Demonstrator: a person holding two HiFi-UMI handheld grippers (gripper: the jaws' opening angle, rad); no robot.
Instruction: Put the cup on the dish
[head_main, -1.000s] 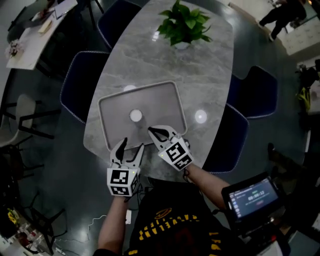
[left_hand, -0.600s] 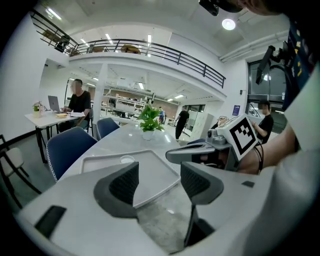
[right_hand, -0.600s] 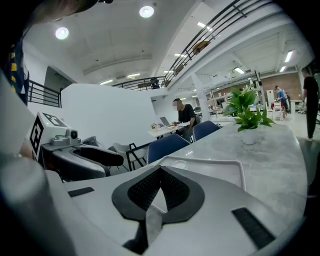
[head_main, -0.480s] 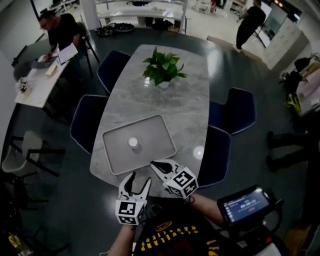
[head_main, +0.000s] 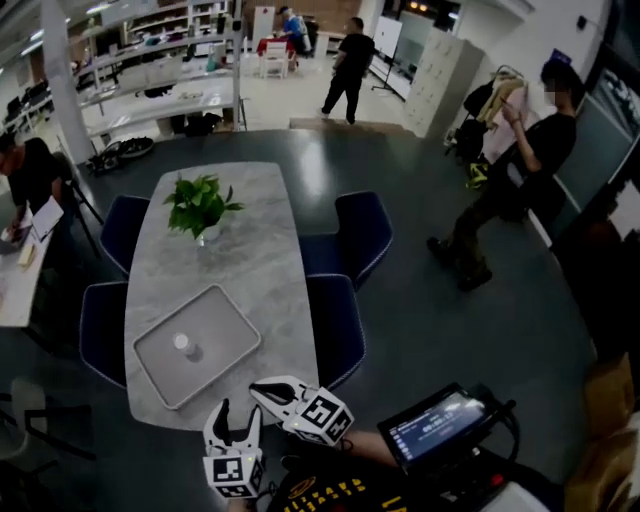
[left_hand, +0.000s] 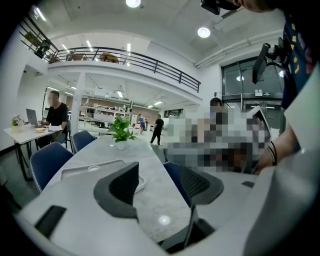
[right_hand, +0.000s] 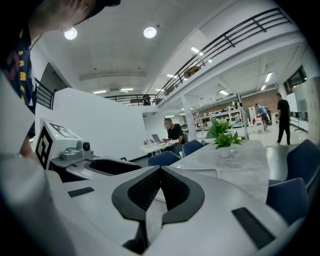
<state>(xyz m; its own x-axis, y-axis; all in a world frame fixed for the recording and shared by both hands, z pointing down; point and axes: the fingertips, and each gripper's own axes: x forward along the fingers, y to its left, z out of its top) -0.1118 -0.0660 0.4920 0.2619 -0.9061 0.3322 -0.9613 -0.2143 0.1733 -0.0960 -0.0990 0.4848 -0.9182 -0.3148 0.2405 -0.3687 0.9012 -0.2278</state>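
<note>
Found bare tabletop (head_main: 255, 265) right of the dish (head_main: 220, 330) and beyond it, open as far as the potted plant (head_main: 200, 205). Met one obstacle inside the dish: the cup (head_main: 183, 345), upright near the middle, with bare dish bottom all round it. Noted blue chairs (head_main: 335, 320) tucked close left and right of the dish, and open dark floor (head_main: 430, 330) farther right of the dish.

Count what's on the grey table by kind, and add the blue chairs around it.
Tray: 1
Cup: 1
Potted plant: 1
Blue chairs: 4
Total: 7
</note>
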